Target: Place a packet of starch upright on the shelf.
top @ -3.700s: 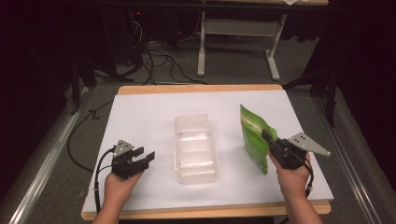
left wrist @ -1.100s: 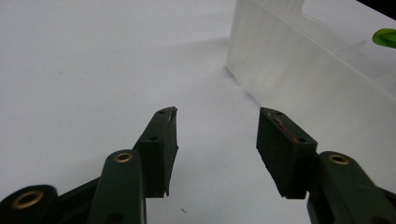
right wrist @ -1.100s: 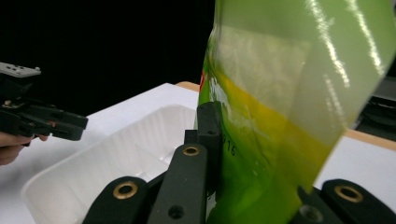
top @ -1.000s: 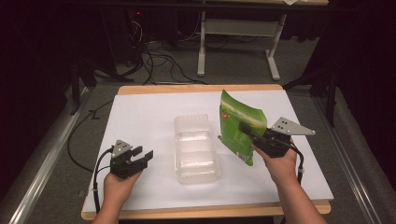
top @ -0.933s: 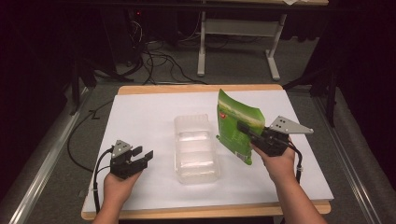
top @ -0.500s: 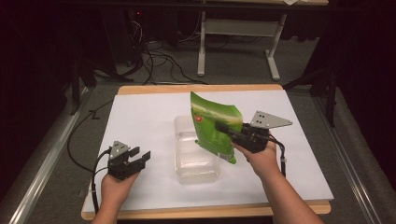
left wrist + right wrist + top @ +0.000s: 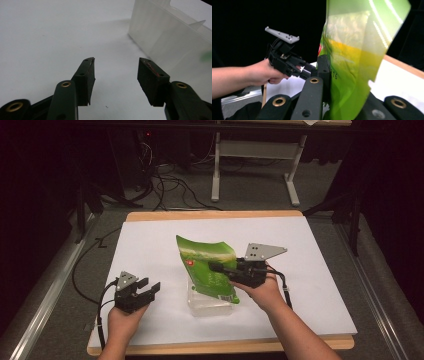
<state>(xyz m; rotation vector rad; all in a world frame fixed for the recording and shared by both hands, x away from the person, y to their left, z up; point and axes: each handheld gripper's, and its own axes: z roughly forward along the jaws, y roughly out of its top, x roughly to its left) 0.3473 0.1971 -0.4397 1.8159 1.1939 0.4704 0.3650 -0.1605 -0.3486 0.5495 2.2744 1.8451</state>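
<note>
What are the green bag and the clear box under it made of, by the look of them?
The green bag looks like thin glossy plastic film: it bends, catches highlights, and light glows through it in the right gripper view. The clear box seems to be frosted, translucent rigid plastic, with straight walls and a divider.

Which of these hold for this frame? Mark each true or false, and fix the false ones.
1. The right gripper is shut on the green pouch. True.
2. The left gripper holds the clear container. False: its jaws stand open and hold nothing, apart from the container.
3. The green pouch lies flat on the white table cover. False: it is held up over the clear container.
4. The clear container sits between the two grippers in the high view. True.
5. A red bowl stands on the table. False: no such bowl is there.
</note>
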